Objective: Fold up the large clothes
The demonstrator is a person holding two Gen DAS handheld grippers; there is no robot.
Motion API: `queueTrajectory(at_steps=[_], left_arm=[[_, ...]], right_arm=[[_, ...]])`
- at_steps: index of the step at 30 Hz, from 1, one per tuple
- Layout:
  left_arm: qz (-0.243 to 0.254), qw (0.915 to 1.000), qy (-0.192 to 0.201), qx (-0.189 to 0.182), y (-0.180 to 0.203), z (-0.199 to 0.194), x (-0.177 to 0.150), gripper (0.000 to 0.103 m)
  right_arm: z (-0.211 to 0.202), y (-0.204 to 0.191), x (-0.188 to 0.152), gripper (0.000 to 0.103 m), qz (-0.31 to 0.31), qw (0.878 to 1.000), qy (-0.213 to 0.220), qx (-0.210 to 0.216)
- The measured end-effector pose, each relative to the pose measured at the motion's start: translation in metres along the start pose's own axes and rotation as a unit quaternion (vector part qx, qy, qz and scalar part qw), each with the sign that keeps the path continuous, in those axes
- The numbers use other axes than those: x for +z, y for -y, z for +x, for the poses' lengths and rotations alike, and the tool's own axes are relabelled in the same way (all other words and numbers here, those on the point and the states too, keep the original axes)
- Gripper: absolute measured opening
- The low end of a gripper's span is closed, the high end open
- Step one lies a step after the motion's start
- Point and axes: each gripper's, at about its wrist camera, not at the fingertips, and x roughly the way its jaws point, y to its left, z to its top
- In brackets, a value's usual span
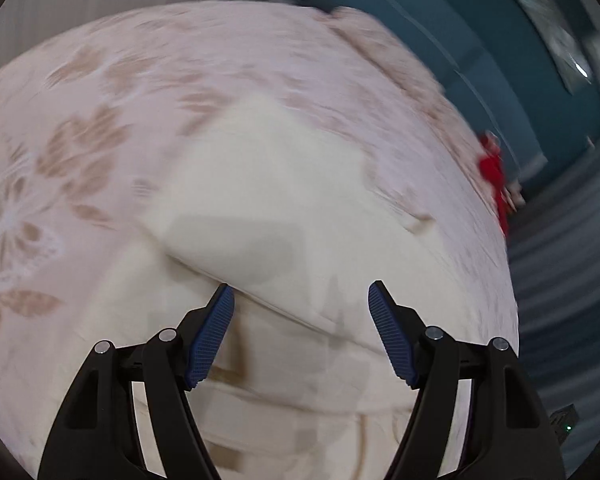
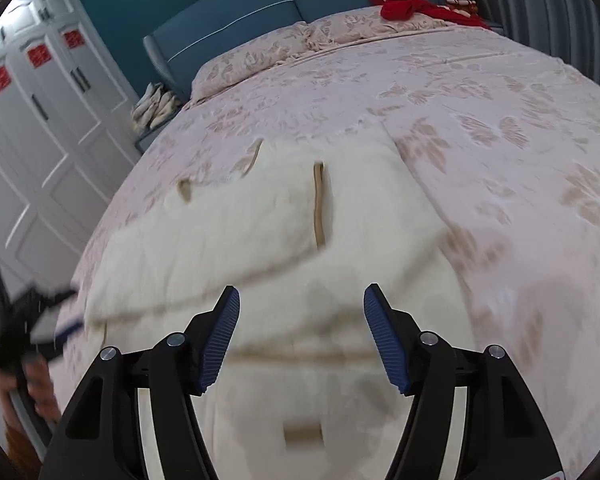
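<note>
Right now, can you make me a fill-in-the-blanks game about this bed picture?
1. The cream garment lies on the ____.
2. The headboard is colored ____.
3. Near the pillows, the bundled cloth is ____.
4. Both the left claw and right claw are ____, holding nothing.

Missing words: bed; blue; red; open

Item: large cream-white fabric garment with tan trim point(image 2: 260, 220) point(image 1: 268, 184). Soft, thick-looking cloth; tan edging along an upright slit near the middle and at two short openings toward the left. State: partly folded, one layer lying over another, the fold edge running across. Location: flat on the pink floral bedspread point(image 2: 480, 92) point(image 1: 112, 80), at the near end of the bed.
</note>
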Motion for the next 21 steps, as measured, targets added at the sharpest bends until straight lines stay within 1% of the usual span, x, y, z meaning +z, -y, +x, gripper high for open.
queueTrajectory(at_steps=[3, 5, 6, 7, 8, 9, 10, 11, 12, 13, 14, 16, 17, 19, 20, 21], left_arm=[[-0.021, 0.9993, -0.003, 0.029, -0.023, 0.014, 0.010, 0.067], [-0.027, 0.9989, -0.008, 0.037, -0.033, 0.021, 0.012, 0.065], [-0.031, 0.9989, -0.009, 0.035, -0.038, 0.022, 0.013, 0.065], [-0.037, 0.9988, -0.010, 0.032, -0.042, 0.023, 0.012, 0.062], [-0.043, 0.9986, -0.010, 0.031, -0.043, 0.025, 0.012, 0.057], [-0.048, 0.9984, -0.010, 0.027, -0.044, 0.026, 0.012, 0.053], [-0.047, 0.9984, -0.011, 0.028, -0.044, 0.026, 0.011, 0.044], [-0.044, 0.9984, -0.015, 0.031, -0.044, 0.030, 0.012, 0.032], [-0.043, 0.9985, -0.017, 0.031, -0.043, 0.031, 0.013, 0.025], [-0.041, 0.9985, -0.017, 0.032, -0.041, 0.032, 0.014, 0.014], [-0.035, 0.9988, -0.008, 0.034, -0.038, 0.029, 0.015, 0.008], [-0.023, 0.9988, 0.012, 0.041, -0.033, 0.017, 0.016, 0.006], [-0.013, 0.9987, 0.030, 0.040, -0.027, 0.004, 0.017, 0.005], [-0.004, 0.9981, 0.051, 0.035, -0.024, -0.014, 0.019, 0.005], [0.000, 0.9977, 0.062, 0.028, -0.023, -0.027, 0.018, 0.005], [0.002, 0.9976, 0.065, 0.025, -0.023, -0.030, 0.017, 0.005]], right_arm=[[0.042, 0.006, 0.024, 0.064, 0.037, 0.999, -0.020, 0.006], [0.063, 0.008, 0.030, 0.064, 0.052, 0.998, -0.034, 0.001], [0.072, 0.008, 0.031, 0.064, 0.057, 0.998, -0.040, 0.001], [0.078, 0.007, 0.031, 0.063, 0.058, 0.997, -0.043, 0.001], [0.084, 0.005, 0.031, 0.056, 0.058, 0.997, -0.046, 0.002], [0.087, 0.004, 0.030, 0.038, 0.056, 0.997, -0.047, 0.005], [0.090, 0.000, 0.029, 0.030, 0.049, 0.997, -0.051, 0.009], [0.091, -0.005, 0.028, 0.015, 0.042, 0.998, -0.052, 0.014], [0.086, -0.011, 0.030, 0.013, 0.033, 0.998, -0.046, 0.029], [0.078, -0.017, 0.031, 0.012, 0.023, 0.999, -0.034, 0.034], [0.068, -0.023, 0.034, 0.011, 0.012, 0.999, -0.021, 0.040], [0.044, -0.032, 0.038, 0.010, -0.004, 0.998, 0.002, 0.059], [0.027, -0.039, 0.040, 0.010, -0.017, 0.997, 0.018, 0.069], [0.000, -0.046, 0.042, 0.010, -0.037, 0.995, 0.043, 0.077], [-0.010, -0.046, 0.040, 0.010, -0.043, 0.995, 0.051, 0.079], [-0.015, -0.044, 0.035, 0.010, -0.046, 0.995, 0.052, 0.076]])
